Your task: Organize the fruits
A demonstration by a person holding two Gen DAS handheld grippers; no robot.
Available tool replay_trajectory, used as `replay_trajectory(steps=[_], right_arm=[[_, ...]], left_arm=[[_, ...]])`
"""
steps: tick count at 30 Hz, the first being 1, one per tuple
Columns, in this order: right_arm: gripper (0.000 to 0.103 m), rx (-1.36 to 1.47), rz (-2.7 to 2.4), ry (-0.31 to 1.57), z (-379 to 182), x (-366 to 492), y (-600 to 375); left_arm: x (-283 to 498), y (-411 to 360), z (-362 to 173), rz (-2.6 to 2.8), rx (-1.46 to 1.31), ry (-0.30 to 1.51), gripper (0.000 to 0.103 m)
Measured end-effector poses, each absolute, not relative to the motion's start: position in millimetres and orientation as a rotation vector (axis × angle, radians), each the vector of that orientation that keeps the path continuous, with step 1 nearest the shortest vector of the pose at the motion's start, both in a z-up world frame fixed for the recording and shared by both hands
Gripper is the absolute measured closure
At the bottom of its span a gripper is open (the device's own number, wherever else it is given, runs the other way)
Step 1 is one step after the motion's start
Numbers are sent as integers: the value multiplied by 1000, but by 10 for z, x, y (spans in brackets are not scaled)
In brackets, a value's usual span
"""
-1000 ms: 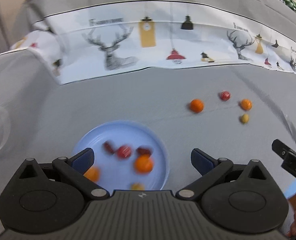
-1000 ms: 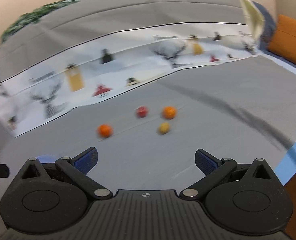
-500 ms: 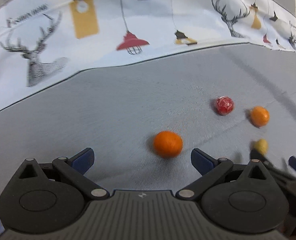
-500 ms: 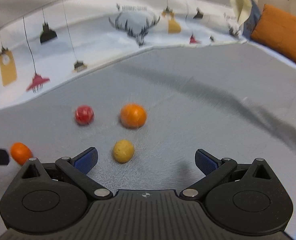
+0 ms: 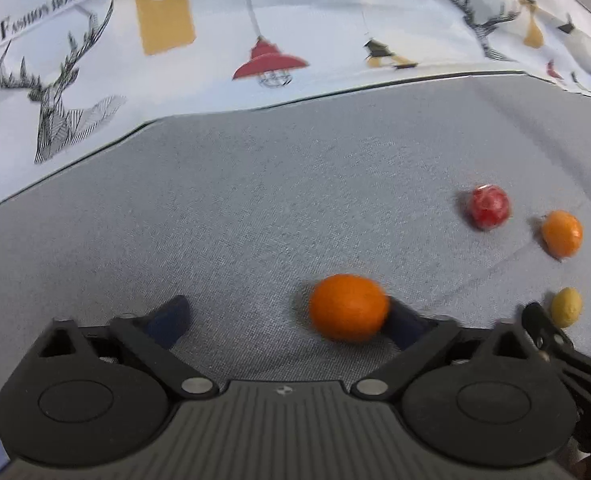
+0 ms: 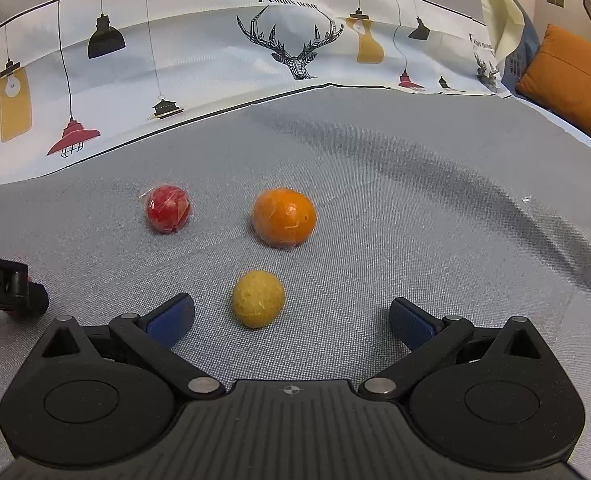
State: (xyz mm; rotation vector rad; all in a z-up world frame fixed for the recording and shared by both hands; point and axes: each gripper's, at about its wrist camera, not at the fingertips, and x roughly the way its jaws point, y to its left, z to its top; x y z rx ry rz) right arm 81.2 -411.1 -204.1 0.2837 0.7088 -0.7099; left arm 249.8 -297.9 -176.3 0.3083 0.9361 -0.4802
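The left gripper (image 5: 285, 318) has its jaws spread wide, and an orange fruit (image 5: 348, 307) lies on the grey cloth (image 5: 255, 208) between them — far over to the right, right beside the right blue pad (image 5: 405, 326); whether they touch cannot be told through the blur. The left pad (image 5: 169, 320) is well apart from it. The right gripper (image 6: 291, 318) is also spread, holding nothing, with a small yellow fruit (image 6: 258, 298) on the cloth between its fingers, nearer the left one and just ahead of the pads.

Only the left wrist view shows the near orange fruit; it also catches the right gripper's fingers on either side of the yellow fruit at the right edge. Only the right wrist view shows an orange cushion (image 6: 571, 84) far right.

Farther off lie a red fruit (image 6: 168, 209) in crinkled clear wrap and a larger orange one (image 6: 284, 217), near each other but apart. The yellow fruit looks dull and rough-skinned — the near orange smooth and oval.
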Motion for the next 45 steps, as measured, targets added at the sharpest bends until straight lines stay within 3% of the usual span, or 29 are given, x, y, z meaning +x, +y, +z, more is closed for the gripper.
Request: replay_trajectory(steps=[1,2,4,5,17,32,45], right_arm=[[26,276,-705,690,-2018,797,-4104],[49,271,-696,678,-2000,776,-4100],[70,262,-703,670,-1986,764,-4102],[76,265,-708,666,-1984,758,-4108],[76,305,-783,626,-1867,526,-4166],[76,356,-453,526,-529,-482,-2998],[75,245,-145,495,177,-1464,-1818]], left_arm=[[2459,-2974,-1717,-521,299,922,42],[2428,-2984,-1686,-536,301,910,64],[2402,-3012,-1651,-528,321,892,63],[2392,-3010,-1640,-528,322,886,64],[2075,-2717,-1169,-488,349,884,64],[869,-1551,-4,-446,303,844,64],[-115,-148,421,-358,226,823,64]])
